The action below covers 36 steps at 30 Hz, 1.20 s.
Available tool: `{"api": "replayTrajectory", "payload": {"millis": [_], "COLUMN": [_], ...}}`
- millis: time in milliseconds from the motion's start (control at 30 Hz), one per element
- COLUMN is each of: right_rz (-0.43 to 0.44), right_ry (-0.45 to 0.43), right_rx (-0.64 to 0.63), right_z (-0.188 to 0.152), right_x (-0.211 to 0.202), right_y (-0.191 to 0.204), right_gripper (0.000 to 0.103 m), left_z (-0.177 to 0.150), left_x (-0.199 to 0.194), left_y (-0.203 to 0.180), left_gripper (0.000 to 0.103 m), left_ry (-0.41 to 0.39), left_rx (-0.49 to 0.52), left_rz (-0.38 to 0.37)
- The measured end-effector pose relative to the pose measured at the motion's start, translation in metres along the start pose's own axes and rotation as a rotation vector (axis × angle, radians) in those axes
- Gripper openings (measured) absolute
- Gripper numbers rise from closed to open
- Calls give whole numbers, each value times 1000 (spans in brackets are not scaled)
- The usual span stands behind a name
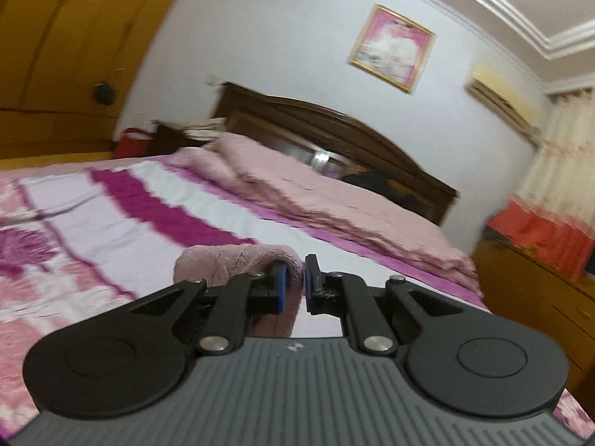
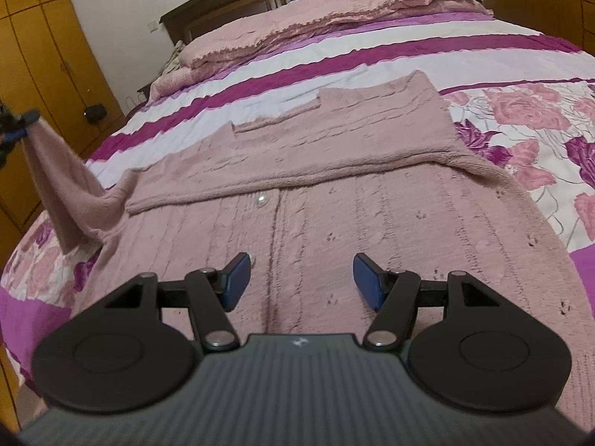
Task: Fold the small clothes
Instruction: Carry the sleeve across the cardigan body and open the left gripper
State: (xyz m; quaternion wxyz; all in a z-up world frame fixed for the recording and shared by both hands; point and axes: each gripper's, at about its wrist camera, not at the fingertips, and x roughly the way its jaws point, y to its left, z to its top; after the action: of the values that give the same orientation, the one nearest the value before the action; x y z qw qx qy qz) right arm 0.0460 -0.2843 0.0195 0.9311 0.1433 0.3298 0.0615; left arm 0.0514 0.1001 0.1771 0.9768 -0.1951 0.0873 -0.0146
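Note:
A pink knitted cardigan (image 2: pixel 334 200) with pearl buttons lies flat on the bed, one sleeve folded across its chest. My left gripper (image 1: pixel 294 278) is shut on the cuff of the other sleeve (image 1: pixel 238 260), which drapes over its left finger. In the right wrist view that gripper (image 2: pixel 15 126) holds the sleeve (image 2: pixel 63 189) lifted at the far left, above the bed. My right gripper (image 2: pixel 301 278) is open and empty, just above the cardigan's lower front.
The bed (image 2: pixel 372 59) has a purple, white and floral cover (image 1: pixel 111 223). Pink pillows (image 2: pixel 316 11) and a dark wooden headboard (image 1: pixel 334 130) are at its head. Wooden wardrobes (image 2: pixel 33 55) stand to the left. A wooden cabinet (image 1: pixel 539 297) stands to the right.

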Motion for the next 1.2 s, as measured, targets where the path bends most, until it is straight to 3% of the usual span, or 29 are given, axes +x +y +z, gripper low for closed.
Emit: {"api": "replayTrajectory", "payload": {"millis": [167, 367, 600, 700, 867, 933, 1033, 1200], "right_rz": [3, -10, -32, -36, -37, -33, -26, -19], "right_ry": [-25, -42, -46, -37, -21, -23, -28, -21], "right_rx": [20, 46, 68, 67, 73, 67, 57, 54], "right_z": [2, 3, 2, 0, -2, -2, -2, -1], "right_x": [-6, -13, -16, -15, -12, -12, -14, -12], "right_y": [-8, -20, -34, -38, -40, -38, -37, -34], "right_gripper": [63, 63, 63, 63, 64, 64, 64, 64], "left_z": [-17, -77, -146, -159, -161, -159, -155, -144], "left_x": [19, 60, 97, 102, 106, 99, 82, 58], "left_y": [-52, -93, -93, -83, -82, -84, -90, -82], "left_gripper": [11, 11, 11, 12, 31, 45, 51, 56], "left_ry": [51, 224, 451, 502, 570, 598, 605, 644], "left_rx": [58, 130, 208, 208, 214, 208, 267, 298], "left_rz": [-88, -99, -65, -67, -100, -97, -22, 16]}}
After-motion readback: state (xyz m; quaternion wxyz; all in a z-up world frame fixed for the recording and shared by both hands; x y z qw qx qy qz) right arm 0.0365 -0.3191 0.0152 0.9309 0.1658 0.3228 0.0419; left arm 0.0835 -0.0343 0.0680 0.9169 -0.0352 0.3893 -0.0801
